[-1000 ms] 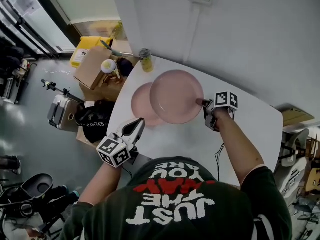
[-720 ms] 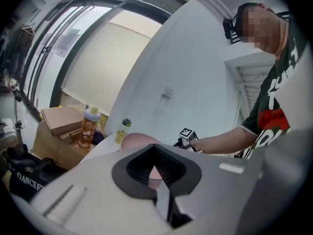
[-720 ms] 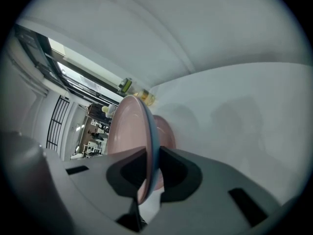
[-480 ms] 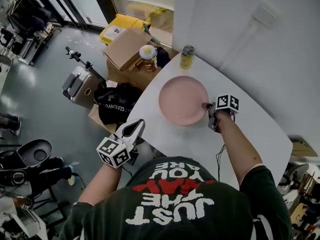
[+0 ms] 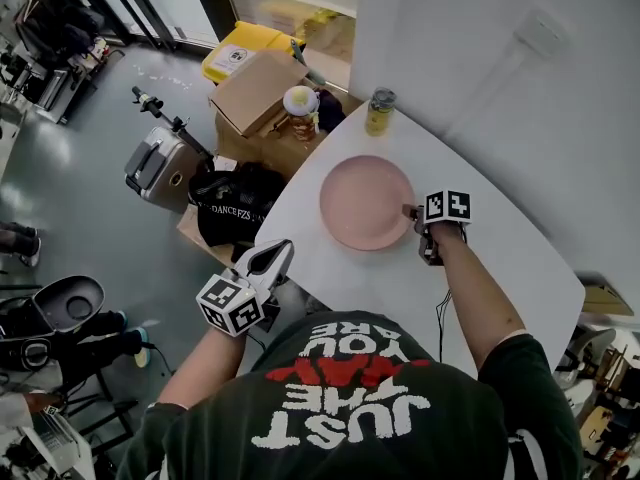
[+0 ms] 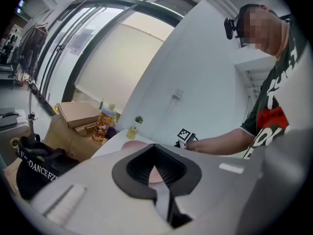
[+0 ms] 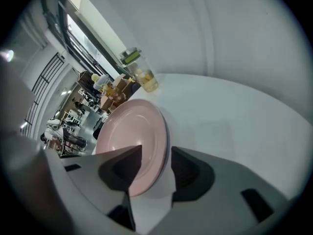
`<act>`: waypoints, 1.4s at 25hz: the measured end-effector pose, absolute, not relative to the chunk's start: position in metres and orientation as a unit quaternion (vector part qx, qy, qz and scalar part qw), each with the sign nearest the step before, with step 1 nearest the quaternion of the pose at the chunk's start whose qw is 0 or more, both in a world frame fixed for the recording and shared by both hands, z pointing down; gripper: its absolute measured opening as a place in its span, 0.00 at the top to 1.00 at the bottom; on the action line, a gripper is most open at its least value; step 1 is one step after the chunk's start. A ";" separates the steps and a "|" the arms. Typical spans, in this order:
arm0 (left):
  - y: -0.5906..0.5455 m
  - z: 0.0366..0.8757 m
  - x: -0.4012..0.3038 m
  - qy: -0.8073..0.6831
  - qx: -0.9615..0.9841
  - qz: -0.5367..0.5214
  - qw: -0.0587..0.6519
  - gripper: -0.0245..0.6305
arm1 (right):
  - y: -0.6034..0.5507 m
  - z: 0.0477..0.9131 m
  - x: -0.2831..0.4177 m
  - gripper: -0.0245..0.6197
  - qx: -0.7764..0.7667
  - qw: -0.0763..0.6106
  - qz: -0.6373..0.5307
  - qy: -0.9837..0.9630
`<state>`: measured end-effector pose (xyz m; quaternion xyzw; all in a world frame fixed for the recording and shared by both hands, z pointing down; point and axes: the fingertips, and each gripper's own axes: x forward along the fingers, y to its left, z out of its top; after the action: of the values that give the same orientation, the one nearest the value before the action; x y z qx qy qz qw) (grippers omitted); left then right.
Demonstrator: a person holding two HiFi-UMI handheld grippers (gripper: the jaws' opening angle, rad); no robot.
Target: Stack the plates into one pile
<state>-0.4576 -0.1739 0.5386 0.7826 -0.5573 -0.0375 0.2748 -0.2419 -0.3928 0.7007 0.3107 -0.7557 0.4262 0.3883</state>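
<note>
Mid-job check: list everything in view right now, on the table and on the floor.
plate pile: one, pink, middle of table
table: one, white
jar: one, yellowish with green lid, table's far corner
cardboard box: one, brown, floor beyond table
bottle: one, orange label, by the box
bin: one, yellow, behind the box
bag: one, black, floor
case: one, silver, beside the bag
right gripper: fingers just opened, either side of the pile's rim, not pressing
left gripper: fingers together, empty, off the table

Pink plates: the upper one, offset before, came to lie squarely on the lower.
Right gripper: its fingers just opened off the rim.
</note>
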 end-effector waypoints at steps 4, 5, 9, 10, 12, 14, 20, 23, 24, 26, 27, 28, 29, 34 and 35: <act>-0.185 0.535 -0.446 -0.541 0.796 -0.036 0.268 0.96 | -0.399 0.676 -0.220 0.69 0.335 0.351 0.401 -0.777; -0.189 0.534 -0.443 -0.537 0.800 -0.036 0.267 0.96 | -0.399 0.670 -0.213 0.69 0.340 0.334 0.401 -0.783; -0.207 0.529 -0.426 -0.508 0.819 -0.036 0.264 0.96 | -0.384 0.649 -0.176 0.69 0.349 0.256 0.417 -0.799; -0.212 0.528 -0.420 -0.496 0.826 -0.035 0.265 0.96 | -0.378 0.645 -0.165 0.69 0.354 0.237 0.424 -0.799; -0.221 0.526 -0.406 -0.466 0.844 -0.030 0.266 0.96 | -0.365 0.639 -0.141 0.71 0.373 0.205 0.436 -0.793; -0.230 0.523 -0.391 -0.428 0.863 -0.020 0.265 0.96 | -0.350 0.631 -0.115 0.73 0.401 0.180 0.441 -0.782; -0.243 0.513 -0.342 -0.328 0.909 0.012 0.257 0.96 | -0.299 0.594 -0.065 0.79 0.462 0.104 0.440 -0.763; -0.238 0.506 -0.312 -0.304 0.918 0.018 0.254 0.96 | -0.276 0.579 -0.052 0.80 0.457 0.081 0.436 -0.771; -0.235 0.504 -0.303 -0.301 0.919 0.022 0.252 0.96 | -0.270 0.574 -0.048 0.81 0.453 0.073 0.432 -0.777; -0.228 0.500 -0.288 -0.303 0.919 0.031 0.250 0.96 | -0.264 0.563 -0.040 0.83 0.439 0.054 0.423 -0.790; -0.223 0.498 -0.282 -0.308 0.917 0.034 0.251 0.96 | -0.260 0.559 -0.036 0.84 0.431 0.044 0.422 -0.797; -0.216 0.495 -0.277 -0.313 0.915 0.036 0.252 0.96 | -0.255 0.555 -0.033 0.86 0.421 0.032 0.424 -0.801; -0.209 0.491 -0.274 -0.318 0.913 0.039 0.251 0.96 | -0.249 0.552 -0.031 0.86 0.410 0.021 0.429 -0.804; -0.184 0.485 -0.278 -0.340 0.907 0.061 0.241 0.96 | -0.235 0.531 -0.034 0.89 0.372 -0.027 0.426 -0.824; -0.179 0.485 -0.287 -0.343 0.906 0.065 0.238 0.96 | -0.230 0.530 -0.041 0.90 0.368 -0.032 0.426 -0.826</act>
<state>-0.2868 -0.1791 0.4851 0.9062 -0.3434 0.0650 0.2382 -0.0412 -0.2304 0.5300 0.3684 -0.8255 0.4264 -0.0321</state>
